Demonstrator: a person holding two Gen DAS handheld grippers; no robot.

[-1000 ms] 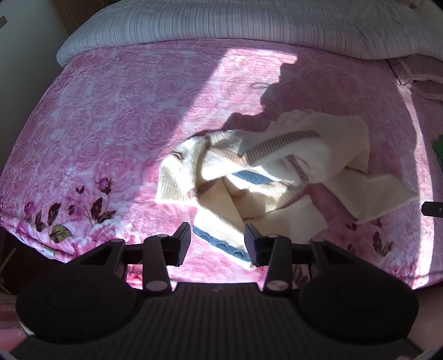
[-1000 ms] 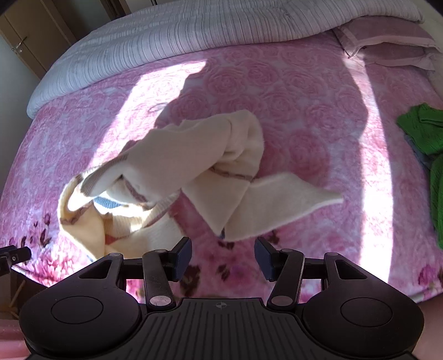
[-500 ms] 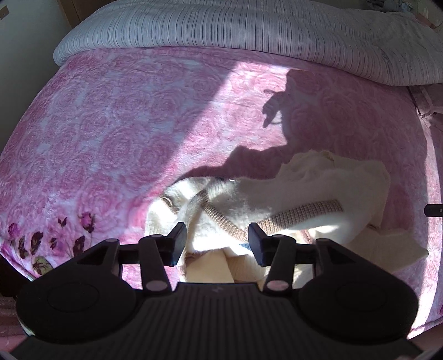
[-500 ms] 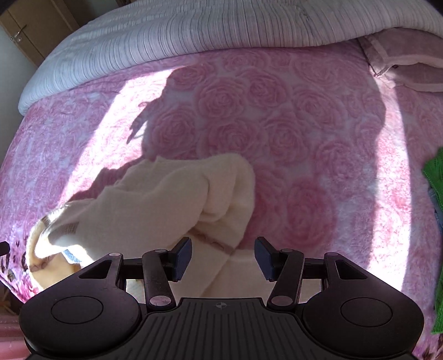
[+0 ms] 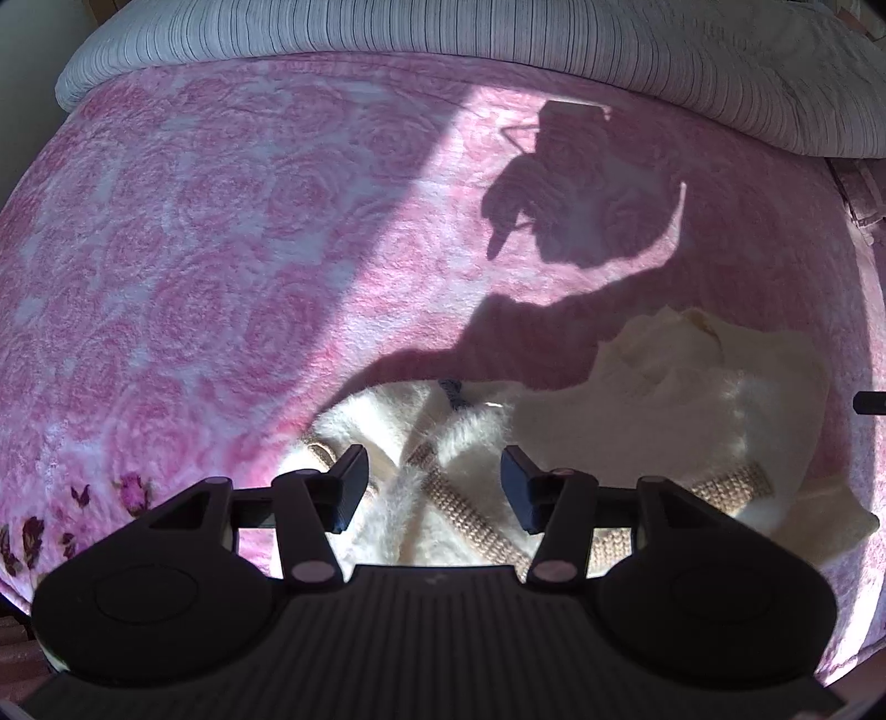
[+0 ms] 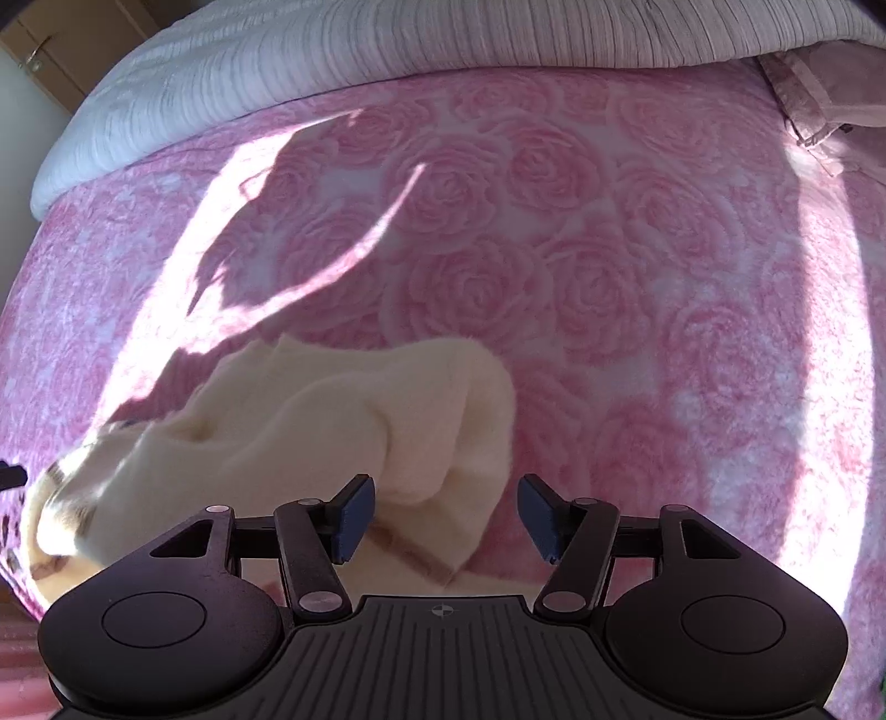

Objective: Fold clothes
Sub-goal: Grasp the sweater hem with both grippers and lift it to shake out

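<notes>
Cream knit, fluffy, crumpled in a heap: sweater (image 5: 620, 421) on the pink rose-pattern blanket (image 5: 221, 277), near the front edge of the bed, low in both views. Tan ribbed bands (image 5: 470, 515) crossing over the cream fabric; small bit of blue trim (image 5: 451, 390) at the far side of the heap. Partly in sun, partly under a dark shadow (image 5: 565, 221) thrown across the blanket.

Left gripper (image 5: 434, 479) pointing steeply down over the left part of the sweater. Jaws opening, well apart, black pads clear of the fabric. Sweater seen through the gap but below it, not pinched; nothing held.

Right gripper (image 6: 446, 518) over the right end of the same sweater (image 6: 332, 437), also pointing steeply down. Jaws opening, wide gap, blue pads (image 6: 354, 518) free. Folded cream edge with a brownish stripe showing through the gap, not pressed by either pad; whether the left pad brushes the fabric, not possible to tell. Nothing gripped.

Grey striped quilt (image 6: 332, 50) along the far edge of the blanket. Pale pink pillow (image 6: 825, 83) at the far right. Small dark tip of the other gripper at the side border of each view.
</notes>
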